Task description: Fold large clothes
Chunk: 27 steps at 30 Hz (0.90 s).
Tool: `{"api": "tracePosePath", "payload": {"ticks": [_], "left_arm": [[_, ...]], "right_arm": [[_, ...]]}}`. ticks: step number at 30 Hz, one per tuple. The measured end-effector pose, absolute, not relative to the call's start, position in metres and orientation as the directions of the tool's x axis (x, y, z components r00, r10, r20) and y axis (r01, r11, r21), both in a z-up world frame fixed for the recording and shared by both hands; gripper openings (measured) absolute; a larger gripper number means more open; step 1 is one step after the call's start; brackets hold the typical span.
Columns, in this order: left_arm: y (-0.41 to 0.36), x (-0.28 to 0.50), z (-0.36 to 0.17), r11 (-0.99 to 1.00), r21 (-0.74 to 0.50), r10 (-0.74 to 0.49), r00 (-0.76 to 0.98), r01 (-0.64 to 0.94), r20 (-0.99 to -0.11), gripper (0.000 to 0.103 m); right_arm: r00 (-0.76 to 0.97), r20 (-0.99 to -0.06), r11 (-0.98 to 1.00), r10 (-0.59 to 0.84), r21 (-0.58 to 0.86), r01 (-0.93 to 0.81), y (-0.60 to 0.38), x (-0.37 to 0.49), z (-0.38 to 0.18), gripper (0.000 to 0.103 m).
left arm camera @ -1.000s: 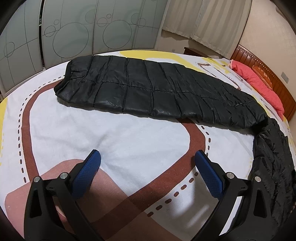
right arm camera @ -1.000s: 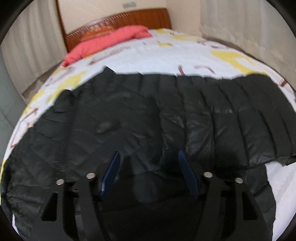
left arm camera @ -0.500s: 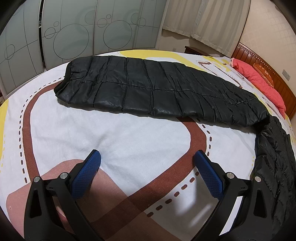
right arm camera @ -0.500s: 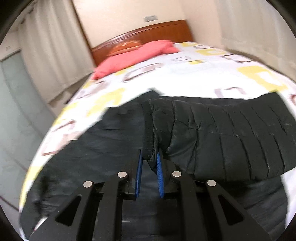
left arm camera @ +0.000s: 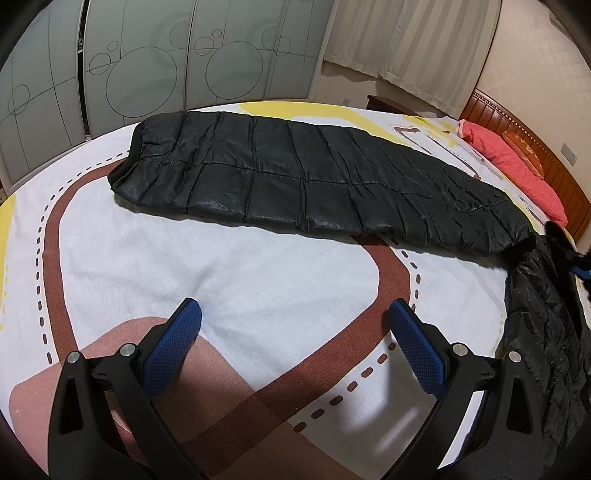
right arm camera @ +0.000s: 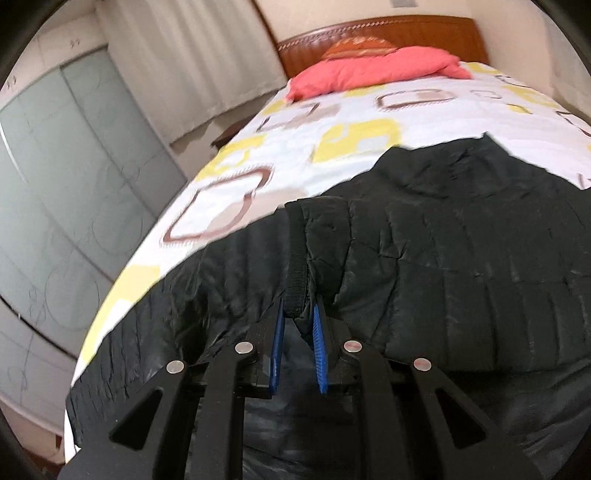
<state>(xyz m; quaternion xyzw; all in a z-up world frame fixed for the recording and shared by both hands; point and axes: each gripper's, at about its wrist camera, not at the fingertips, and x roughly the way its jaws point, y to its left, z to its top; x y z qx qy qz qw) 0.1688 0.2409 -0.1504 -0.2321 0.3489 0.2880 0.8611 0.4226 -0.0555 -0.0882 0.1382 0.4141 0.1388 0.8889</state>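
The bed [left arm camera: 229,258] is carrying a white sheet printed with brown bands, dashed lines and yellow patches. A wooden headboard [right arm camera: 376,31] is closing off the head end, and a coral-red quilted pillow [right arm camera: 373,70] is lying just in front of it. Frosted sliding doors [left arm camera: 147,66] with circle patterns are standing along one side of the room; pale curtains [left arm camera: 406,40] are hanging next to them.

A black quilted down coat [left arm camera: 314,177] is lying across the bed, its long padded part running from the door-side edge toward the head end. The rest of the garment is lying bunched near the right edge in the left wrist view.

The left gripper [left arm camera: 295,314] is hovering over bare sheet near the foot edge, jaws spread wide, nothing between them; the coat is lying well apart from it.

The right gripper [right arm camera: 297,317] is clenched on the coat, its blue pads [right arm camera: 317,332] pinching a black ribbed edge strip [right arm camera: 297,266]. The gathered fabric is covering the sheet directly ahead of this gripper.
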Motion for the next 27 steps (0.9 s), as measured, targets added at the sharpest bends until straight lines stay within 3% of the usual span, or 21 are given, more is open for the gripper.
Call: {"api": "tracePosePath", "payload": {"ticks": [3, 6, 8, 9, 10, 18, 19, 27], "left_arm": [[0.240, 0.168, -0.151, 0.726, -0.201, 0.334, 0.593, -0.658, -0.733, 0.101], [0.241, 0.167, -0.151, 0.726, -0.201, 0.334, 0.593, -0.657, -0.733, 0.101], [0.241, 0.167, -0.151, 0.726, -0.201, 0.334, 0.592, -0.657, -0.733, 0.101], [0.241, 0.167, -0.151, 0.726, -0.201, 0.334, 0.593, -0.657, -0.733, 0.101], [0.241, 0.167, -0.151, 0.726, -0.201, 0.334, 0.593, -0.657, -0.733, 0.101], [0.241, 0.168, -0.151, 0.727, -0.194, 0.336, 0.588, -0.659, -0.736, 0.101], [0.241, 0.168, -0.151, 0.727, -0.193, 0.337, 0.587, -0.659, -0.736, 0.101], [0.240, 0.172, -0.152, 0.729, -0.171, 0.348, 0.574, -0.662, -0.741, 0.101]], "right_arm": [[0.576, -0.728, 0.922, 0.373, 0.361, -0.140, -0.044, 0.429, -0.103, 0.016], [0.555, -0.745, 0.925, 0.370, 0.350, -0.147, -0.039, 0.430, -0.112, 0.025], [0.542, -0.745, 0.919, 0.388, 0.357, -0.167, -0.037, 0.430, -0.116, 0.043], [0.540, -0.740, 0.913, 0.401, 0.367, -0.176, -0.037, 0.429, -0.115, 0.060], [0.542, -0.730, 0.907, 0.416, 0.377, -0.188, -0.036, 0.426, -0.114, 0.067], [0.648, -0.635, 0.898, 0.421, 0.390, -0.202, -0.100, 0.388, -0.065, 0.065], [0.675, -0.629, 0.912, 0.385, 0.371, -0.175, -0.122, 0.384, -0.059, 0.058], [0.725, -0.688, 0.951, -0.031, 0.202, 0.233, -0.328, 0.374, -0.068, 0.047]]}}
